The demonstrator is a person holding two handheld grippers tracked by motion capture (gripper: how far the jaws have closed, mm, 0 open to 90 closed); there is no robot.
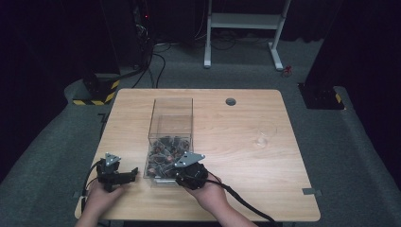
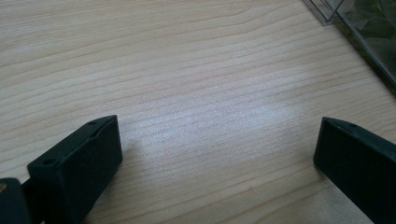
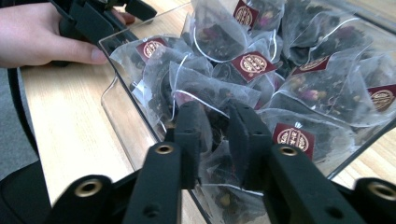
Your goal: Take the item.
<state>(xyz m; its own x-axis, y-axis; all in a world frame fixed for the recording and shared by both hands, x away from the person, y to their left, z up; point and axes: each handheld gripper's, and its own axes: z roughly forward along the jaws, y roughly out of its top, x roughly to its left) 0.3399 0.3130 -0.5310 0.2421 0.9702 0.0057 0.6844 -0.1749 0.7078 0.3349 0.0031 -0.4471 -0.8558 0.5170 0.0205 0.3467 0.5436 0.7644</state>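
Fingers amid tea bags — clear box

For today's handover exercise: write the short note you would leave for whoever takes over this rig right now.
Right gripper: inside the near end of the clear box, fingers closed around one mesh tea bag in the pile; bag not lifted yet.
Left gripper: open, holding nothing, low over bare table just left of the box.
Tea bags: all in the box's near end; none on the table.
A small clear glass stands to the right, apparently empty.
Done: one bag gripped. Left: lift it out and place it, probably in the glass.
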